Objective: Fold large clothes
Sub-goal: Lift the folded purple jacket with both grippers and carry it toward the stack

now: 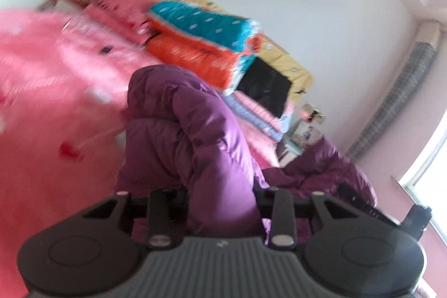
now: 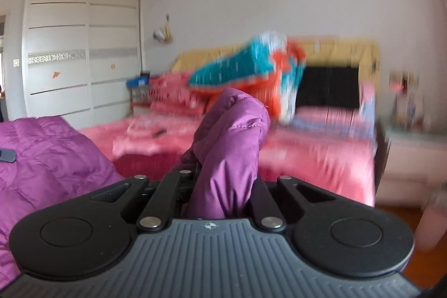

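Fingers first: both of my pairs are pinched on the purple down jacket. My left gripper has closed down on a thick puffy bunch of it, the quilted fabric bulging up and away between the fingers. My right gripper is clamped as tight as it goes on a thinner fold, which stands up in front of the lens.

Outward from there, the jacket's bulk lies between my two hands — from the left it trails off toward the lower right, where a black gripper is visible at the far end of the cloth, and from the right the quilted body spreads to the left, with a small dark object lying on it. So I judge its long axis runs hand to hand, each hand at one end, neither nearer the middle.

Beyond it is the pink bed, with teal-and-orange bedding stacked by the yellow headboard. Both views are blurred.
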